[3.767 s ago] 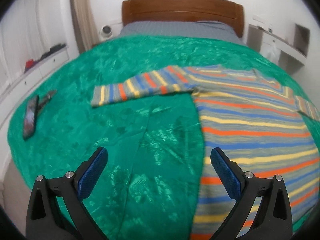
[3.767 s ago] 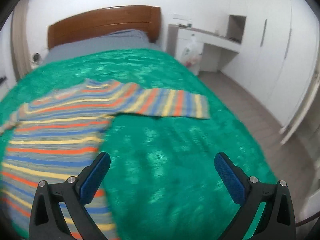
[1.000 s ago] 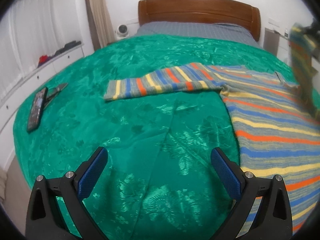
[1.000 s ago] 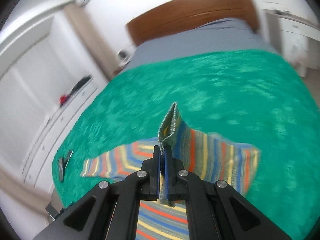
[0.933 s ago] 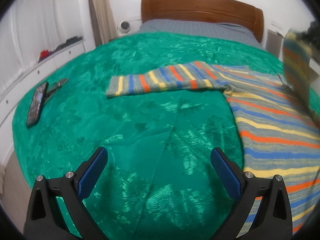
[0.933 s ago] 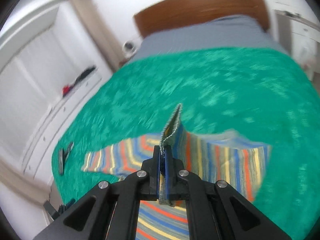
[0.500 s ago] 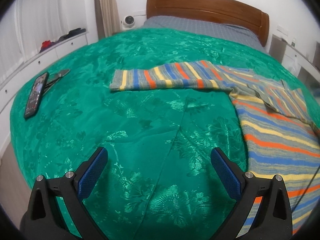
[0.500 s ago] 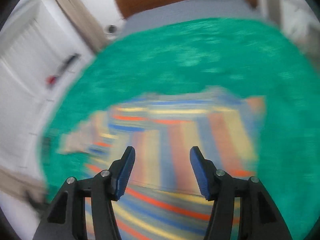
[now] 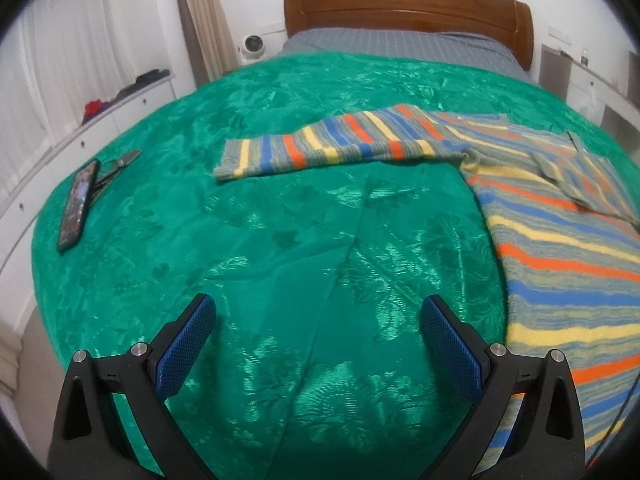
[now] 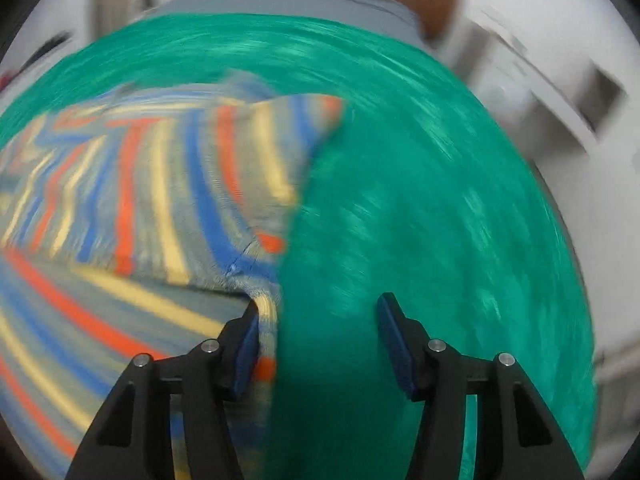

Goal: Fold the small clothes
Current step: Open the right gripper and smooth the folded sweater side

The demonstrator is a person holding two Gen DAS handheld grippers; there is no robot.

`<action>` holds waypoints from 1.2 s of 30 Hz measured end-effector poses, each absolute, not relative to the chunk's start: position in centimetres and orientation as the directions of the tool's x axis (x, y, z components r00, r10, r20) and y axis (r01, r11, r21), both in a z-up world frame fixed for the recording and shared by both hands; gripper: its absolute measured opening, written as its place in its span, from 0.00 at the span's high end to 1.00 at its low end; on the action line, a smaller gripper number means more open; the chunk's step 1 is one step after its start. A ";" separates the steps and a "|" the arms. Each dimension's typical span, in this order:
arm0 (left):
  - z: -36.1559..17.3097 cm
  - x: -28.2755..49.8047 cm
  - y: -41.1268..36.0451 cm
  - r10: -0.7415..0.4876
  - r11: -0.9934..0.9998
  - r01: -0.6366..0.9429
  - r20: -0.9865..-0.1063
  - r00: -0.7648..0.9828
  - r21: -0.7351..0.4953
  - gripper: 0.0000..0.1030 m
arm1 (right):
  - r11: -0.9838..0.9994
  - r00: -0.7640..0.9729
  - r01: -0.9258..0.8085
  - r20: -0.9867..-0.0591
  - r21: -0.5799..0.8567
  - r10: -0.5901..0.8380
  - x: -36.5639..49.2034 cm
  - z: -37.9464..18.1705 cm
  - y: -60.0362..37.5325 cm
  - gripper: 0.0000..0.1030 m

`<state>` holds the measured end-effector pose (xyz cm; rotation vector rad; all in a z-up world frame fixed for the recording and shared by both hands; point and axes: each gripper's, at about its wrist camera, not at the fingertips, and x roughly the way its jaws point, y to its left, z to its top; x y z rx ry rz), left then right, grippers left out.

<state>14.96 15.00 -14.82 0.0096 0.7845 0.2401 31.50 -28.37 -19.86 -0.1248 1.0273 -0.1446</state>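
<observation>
A striped sweater (image 9: 560,248) in grey, blue, orange and yellow lies flat on the green bedspread (image 9: 280,240). Its left sleeve (image 9: 328,146) stretches out to the left. Its right sleeve (image 9: 580,176) lies folded over the chest. My left gripper (image 9: 316,320) hovers open over bare bedspread, left of the sweater's body. The right wrist view is blurred by motion. There my right gripper (image 10: 319,304) is low over the sweater's (image 10: 120,200) right edge, its jaws opening. The hem edge lies just inside the left finger (image 10: 250,332), and the pads press on nothing.
A phone (image 9: 78,204) and a small dark tool (image 9: 120,164) lie near the bed's left edge. The wooden headboard (image 9: 404,4) and grey sheet (image 9: 400,42) are at the far end. White drawers (image 9: 100,120) line the left wall, and a white desk (image 9: 592,80) stands at the right.
My right gripper let go of the right sleeve, which dropped folded onto the sweater's chest. The gripper then swung down to the sweater's right edge. The left gripper barely moved.
</observation>
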 end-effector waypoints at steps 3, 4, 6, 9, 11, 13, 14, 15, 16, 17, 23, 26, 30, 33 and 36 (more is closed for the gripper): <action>-15.0 15.3 15.2 0.196 0.976 -0.207 -0.714 0.672 0.073 0.00 | 0.991 0.507 0.041 -0.852 -0.126 -0.129 30.7 -19.4 -28.8 0.40; -15.2 15.4 15.2 0.192 0.976 -0.203 -0.719 0.668 0.072 0.00 | 0.994 0.491 0.014 -0.865 -0.106 -0.100 30.5 -19.0 -28.7 0.39; -15.2 15.5 15.0 0.194 0.977 -0.197 -0.720 0.666 0.082 0.00 | 0.997 0.436 -0.055 -0.899 -0.055 -0.025 30.3 -18.0 -28.7 0.38; -14.9 15.3 14.9 0.194 0.978 -0.191 -0.711 0.676 0.085 0.00 | 0.993 0.439 -0.115 -0.899 -0.040 0.015 29.7 -15.5 -28.8 0.38; -14.9 15.3 14.9 0.186 0.979 -0.192 -0.709 0.680 0.073 0.00 | 0.994 0.461 -0.105 -0.885 0.014 0.061 30.9 -13.7 -29.4 0.38; -14.9 15.4 14.9 0.188 0.978 -0.195 -0.708 0.680 0.072 0.00 | 0.994 0.480 -0.055 -0.870 0.097 0.111 33.7 -12.7 -30.2 0.38; -14.9 15.5 14.8 0.193 0.977 -0.197 -0.708 0.679 0.077 0.00 | 0.991 0.485 -0.028 -0.865 0.132 0.129 35.0 -12.8 -30.4 0.39; -15.0 15.5 14.8 0.199 0.976 -0.199 -0.709 0.676 0.084 0.00 | 0.985 0.482 -0.005 -0.863 0.170 0.152 36.6 -13.1 -30.5 0.44; -15.1 15.5 14.9 0.203 0.976 -0.202 -0.711 0.673 0.088 0.00 | 0.978 0.472 0.022 -0.864 0.208 0.173 38.8 -13.7 -30.3 0.48; -15.1 15.5 15.0 0.207 0.975 -0.206 -0.713 0.670 0.089 0.00 | 0.975 0.462 0.032 -0.869 0.218 0.179 40.2 -14.3 -29.9 0.53; -15.7 16.0 16.1 0.208 0.969 -0.240 -0.736 0.644 0.064 0.00 | 0.991 0.383 0.033 -0.918 0.126 0.104 45.4 -18.4 -27.9 0.97; -15.8 16.1 16.3 0.203 0.968 -0.243 -0.740 0.641 0.054 0.00 | 0.988 0.419 0.115 -0.907 0.105 0.047 45.5 -18.7 -30.3 0.97; -16.0 16.3 15.9 0.213 0.969 -0.234 -0.741 0.637 0.077 0.00 | 0.987 0.428 0.118 -0.903 0.105 0.045 44.9 -19.4 -30.0 0.87; -16.0 16.2 15.9 0.213 0.969 -0.233 -0.739 0.639 0.078 0.00 | 0.986 0.440 0.144 -0.898 0.083 0.011 44.1 -18.3 -30.0 0.58; -16.0 16.2 15.8 0.214 0.970 -0.231 -0.737 0.641 0.081 0.00 | 0.991 0.504 0.104 -0.863 0.087 0.023 42.6 -15.6 -29.6 0.58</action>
